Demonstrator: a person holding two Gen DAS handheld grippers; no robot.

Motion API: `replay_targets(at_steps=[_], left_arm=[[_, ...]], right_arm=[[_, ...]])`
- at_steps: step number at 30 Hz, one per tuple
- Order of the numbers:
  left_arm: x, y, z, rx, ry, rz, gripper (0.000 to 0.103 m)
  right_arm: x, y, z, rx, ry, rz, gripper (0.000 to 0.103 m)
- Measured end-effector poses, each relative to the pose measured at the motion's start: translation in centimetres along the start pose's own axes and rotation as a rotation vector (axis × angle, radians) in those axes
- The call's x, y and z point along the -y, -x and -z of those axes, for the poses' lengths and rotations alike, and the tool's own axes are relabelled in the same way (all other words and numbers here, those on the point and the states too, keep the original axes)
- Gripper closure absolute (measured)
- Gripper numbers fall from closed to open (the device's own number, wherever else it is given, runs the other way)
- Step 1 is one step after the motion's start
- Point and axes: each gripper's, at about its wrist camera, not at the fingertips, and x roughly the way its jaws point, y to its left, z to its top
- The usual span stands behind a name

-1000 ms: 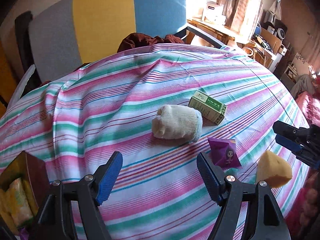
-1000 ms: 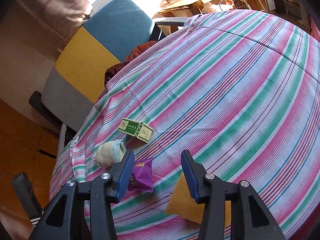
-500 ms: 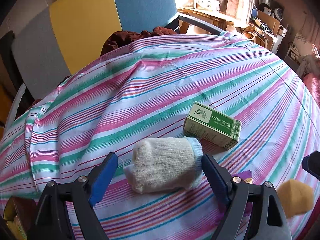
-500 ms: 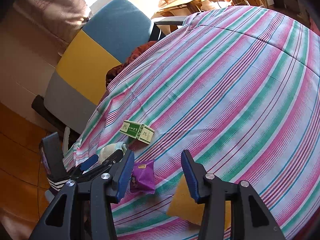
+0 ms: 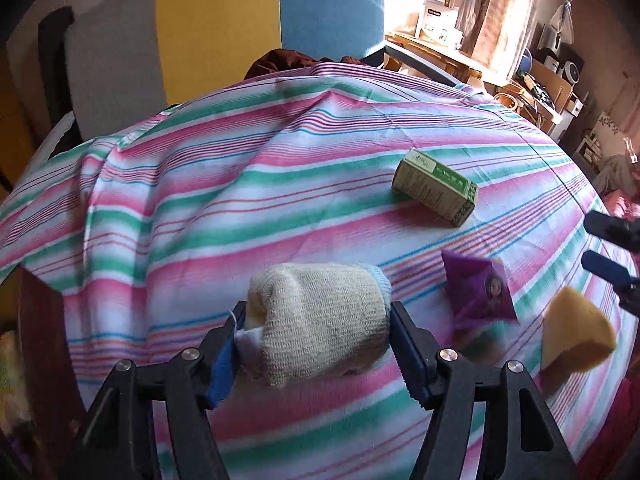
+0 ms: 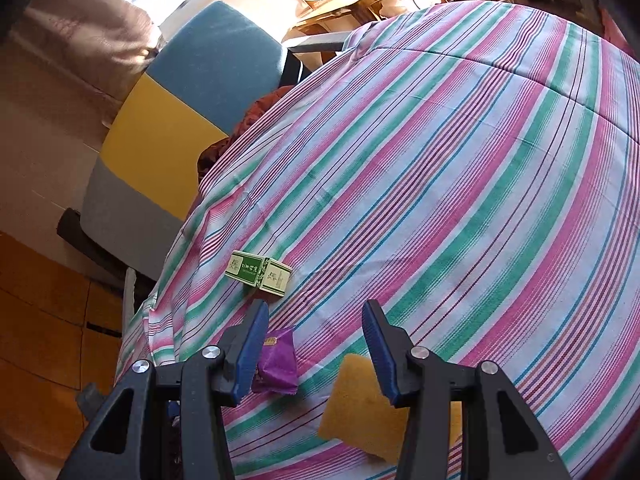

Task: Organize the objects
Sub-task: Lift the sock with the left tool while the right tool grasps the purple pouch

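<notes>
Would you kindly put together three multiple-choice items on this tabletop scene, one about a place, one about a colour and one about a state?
1. Where does the rolled sock sit?
A. Between the left gripper's fingers
B. On top of the green box
C. On the chair

2. What colour is the packet beside the sock?
A. Red
B. Purple
C. Black

3. What is between the right gripper's fingers?
A. The green box
B. The sock
C. Nothing; they stand apart over the striped cloth

Answers:
1. A: the blue pads flank the sock on both sides, and the jaws are closing on it.
2. B: the wrapper is plainly purple in both views.
3. C: the packet and the yellow sponge lie on the cloth beneath, ungripped.
</notes>
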Motion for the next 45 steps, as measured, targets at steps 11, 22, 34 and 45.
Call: replay_targets(at_steps=[11,22,34,45], left_arm=[[-0.7,3.8,7.5,0.086,0.071,0.002,0.034],[-0.6,3.1,7.9,0.129,0.051,-0.001,0.034],[-0.5,3.0,8.1,0.137,0.048,-0.002,0.031],[-0.4,3.0,8.0,0.131,0.038,-0.016,0.034]], right_arm=[[-1.9,-1.4,0.9,-0.063,0.102,0.005,0.054],[-7.0,-4.2,3.3,-0.179,0.328,0.041,0.054],[-8.8,-10.8,5.0,-0.225,0.501,0.251,0.069],[-8.5,-11.2,6.2,-0.211,0.612,0.282,0.068]])
